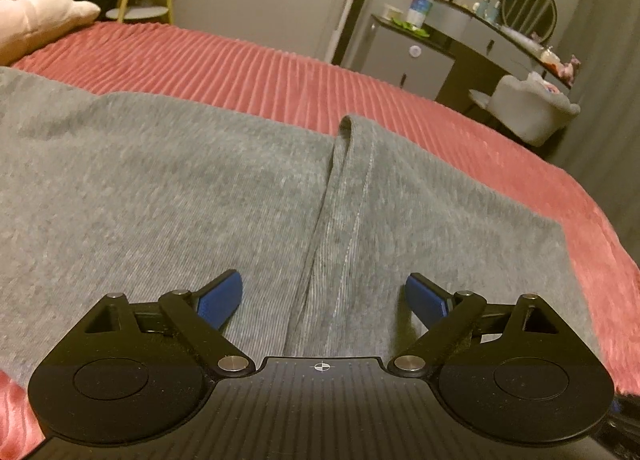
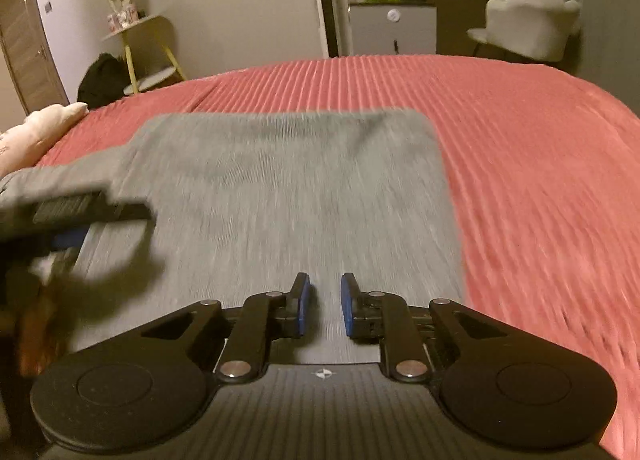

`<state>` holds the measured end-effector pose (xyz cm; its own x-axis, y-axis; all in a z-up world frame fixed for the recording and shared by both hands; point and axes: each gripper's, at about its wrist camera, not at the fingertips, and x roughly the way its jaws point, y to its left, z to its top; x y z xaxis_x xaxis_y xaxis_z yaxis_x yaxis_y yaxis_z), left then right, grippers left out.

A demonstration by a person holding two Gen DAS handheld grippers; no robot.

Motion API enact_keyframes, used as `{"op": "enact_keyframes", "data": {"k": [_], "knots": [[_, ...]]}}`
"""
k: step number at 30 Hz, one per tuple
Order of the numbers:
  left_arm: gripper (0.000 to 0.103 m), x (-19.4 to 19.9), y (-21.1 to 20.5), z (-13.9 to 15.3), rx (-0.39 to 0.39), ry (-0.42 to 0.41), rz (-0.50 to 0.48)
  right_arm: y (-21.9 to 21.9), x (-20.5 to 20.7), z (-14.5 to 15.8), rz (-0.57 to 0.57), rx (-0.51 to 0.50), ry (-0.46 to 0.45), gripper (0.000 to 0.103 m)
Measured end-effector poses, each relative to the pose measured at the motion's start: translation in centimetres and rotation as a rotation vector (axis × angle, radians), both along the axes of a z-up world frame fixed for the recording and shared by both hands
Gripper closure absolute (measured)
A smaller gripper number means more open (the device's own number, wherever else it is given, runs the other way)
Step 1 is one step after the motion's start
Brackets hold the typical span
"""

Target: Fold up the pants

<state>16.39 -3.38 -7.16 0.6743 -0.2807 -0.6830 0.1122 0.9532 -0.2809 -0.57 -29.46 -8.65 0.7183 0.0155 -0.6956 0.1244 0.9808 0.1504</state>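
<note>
Grey ribbed pants (image 1: 240, 187) lie flat on a red ribbed bedspread (image 1: 248, 67). In the left wrist view a fold edge runs down the middle of the cloth. My left gripper (image 1: 324, 296) is wide open just above the pants, holding nothing. In the right wrist view the pants (image 2: 288, 187) form a rectangle with a part running off to the left. My right gripper (image 2: 324, 308) is partly open with a narrow gap, low over the near edge of the pants, with nothing between the pads. The left gripper (image 2: 80, 211) shows blurred at the left of that view.
A pale pillow (image 1: 36, 19) lies at the bed's far left. Beyond the bed stand a yellow-legged side table (image 2: 148, 55), a grey cabinet (image 2: 392, 27), a dresser with a round mirror (image 1: 528, 7) and a grey chair (image 2: 532, 27). Bedspread (image 2: 540, 179) lies bare to the right.
</note>
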Motion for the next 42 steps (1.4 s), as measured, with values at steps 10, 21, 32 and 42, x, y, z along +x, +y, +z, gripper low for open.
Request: {"op": "enact_keyframes", "data": {"k": [10, 21, 32, 42], "knots": [[0.009, -1.7, 0.0, 1.0, 0.017, 0.028, 0.015, -0.9, -0.7, 0.1, -0.105, 0.044, -0.022, 0.087], [0.008, -3.2, -1.5, 1.0, 0.008, 0.089, -0.073, 1.1, -0.8, 0.1, 0.019, 0.058, -0.060, 0.065], [0.038, -1.8, 6.6, 0.7, -0.275, 0.115, 0.318, -2.2, -1.1, -0.6, -0.127, 0.168, -0.084, 0.066], [0.019, -4.0, 18.7, 0.4, -0.542, 0.024, 0.661, -3.2, -1.4, -0.9, -0.126, 0.222, -0.090, 0.064]]}}
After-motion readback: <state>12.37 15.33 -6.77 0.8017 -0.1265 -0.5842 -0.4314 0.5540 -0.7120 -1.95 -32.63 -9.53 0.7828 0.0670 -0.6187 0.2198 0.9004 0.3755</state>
